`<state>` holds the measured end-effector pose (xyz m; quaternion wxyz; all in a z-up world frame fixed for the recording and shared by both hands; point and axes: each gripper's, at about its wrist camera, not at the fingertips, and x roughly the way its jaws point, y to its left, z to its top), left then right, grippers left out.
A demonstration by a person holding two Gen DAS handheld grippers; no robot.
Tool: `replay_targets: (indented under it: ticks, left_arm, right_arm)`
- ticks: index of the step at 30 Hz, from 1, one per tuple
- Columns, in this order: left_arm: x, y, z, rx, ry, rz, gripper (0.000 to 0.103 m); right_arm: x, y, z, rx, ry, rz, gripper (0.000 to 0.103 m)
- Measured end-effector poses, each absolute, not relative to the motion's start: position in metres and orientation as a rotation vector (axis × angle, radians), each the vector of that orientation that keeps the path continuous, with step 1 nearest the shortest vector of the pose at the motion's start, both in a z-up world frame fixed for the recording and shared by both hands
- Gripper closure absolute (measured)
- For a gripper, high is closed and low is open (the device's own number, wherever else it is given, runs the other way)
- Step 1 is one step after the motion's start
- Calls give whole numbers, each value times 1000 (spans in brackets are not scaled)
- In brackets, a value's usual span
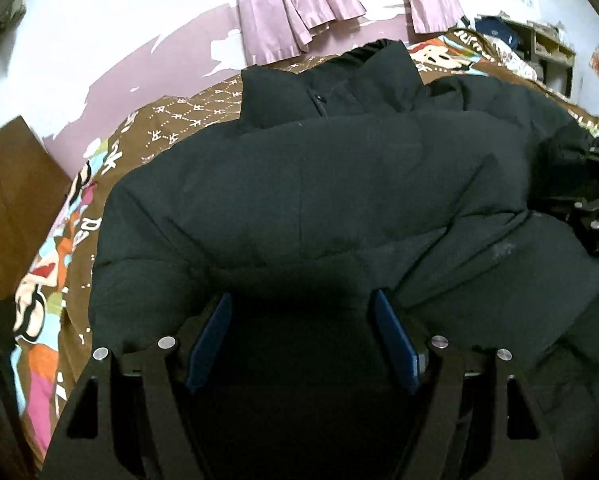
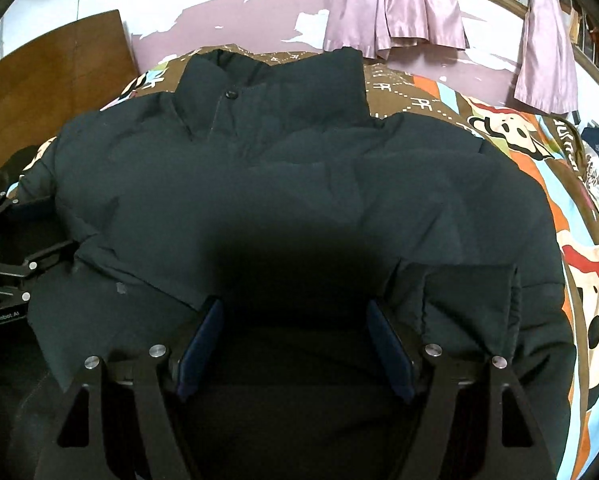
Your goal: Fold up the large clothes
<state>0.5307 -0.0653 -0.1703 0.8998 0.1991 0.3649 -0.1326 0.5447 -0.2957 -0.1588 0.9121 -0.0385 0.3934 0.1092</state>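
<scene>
Dark puffer jacket point(image 1: 339, 184) lies flat on the cartoon bedspread point(image 1: 55, 280), collar at the far end, straight ahead of both tongs. Left tongs point(image 1: 303, 312) spread wide, nothing between the blue pads, low over the hem. Right tongs point(image 2: 295, 316) wide too, empty, w/ a sleeve cuff point(image 2: 467, 304) just beside the right finger. Pink curtains point(image 2: 395, 8) hang on the far wall.

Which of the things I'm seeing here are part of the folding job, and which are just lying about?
Job:
jacket, spread on the bed
left gripper, open
right gripper, open
bedspread under the jacket

Lying about:
pink curtains
wooden board
shelf clutter in the corner
</scene>
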Motion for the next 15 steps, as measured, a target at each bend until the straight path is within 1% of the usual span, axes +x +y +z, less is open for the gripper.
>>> replay_targets:
  ticks: [7,11,13,15]
  left_arm:
    - [528,-69,-172,449,726,-251,35]
    - [525,-69,-172,445,707,-251,35]
    - [527,-66,-170,428,708,-261,35]
    - [533,-61,-162,380,739,-291,35]
  right_arm:
    - [538,-297,-159,-82,763,220,31]
    - [536,-299,-156,-60,751,236,27]
    - [533,-305,-147,-16,729,254,26]
    - [534,-315,-129,52,661,285,25]
